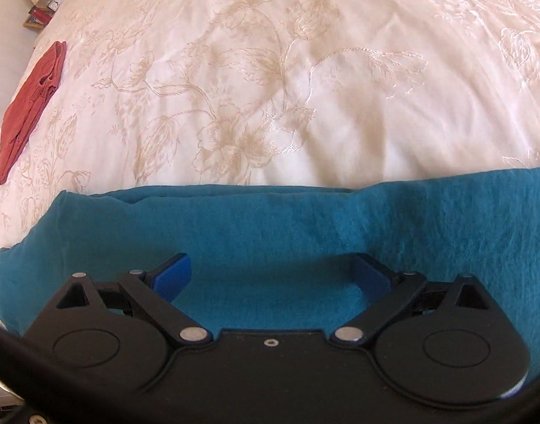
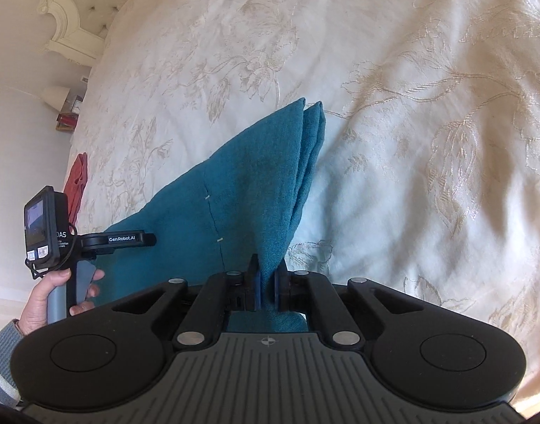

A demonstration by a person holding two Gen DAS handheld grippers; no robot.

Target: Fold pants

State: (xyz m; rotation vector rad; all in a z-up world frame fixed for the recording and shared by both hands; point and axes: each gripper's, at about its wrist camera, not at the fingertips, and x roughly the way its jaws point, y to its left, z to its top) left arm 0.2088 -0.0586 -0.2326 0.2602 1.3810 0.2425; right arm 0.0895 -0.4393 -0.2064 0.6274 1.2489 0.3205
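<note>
The teal pants point(image 1: 305, 226) lie folded lengthwise on the cream embroidered bedspread point(image 1: 270, 88). My left gripper point(image 1: 270, 275) is open, its blue pads point(image 1: 171, 275) spread wide just over the teal cloth. In the right wrist view my right gripper point(image 2: 266, 291) is shut on a lifted fold of the teal pants point(image 2: 256, 180), which stretch away to two leg ends further up the bed. The left hand-held gripper unit point(image 2: 93, 240) shows at the left of that view, over the pants' other end.
A red garment point(image 1: 33, 102) lies near the bed's left edge, also in the right wrist view point(image 2: 77, 180). A nightstand with a lamp and small items point(image 1: 43, 3) stands beyond. A tufted headboard point(image 2: 89, 3) is at the far end. The bedspread point(image 2: 411, 141) spreads right.
</note>
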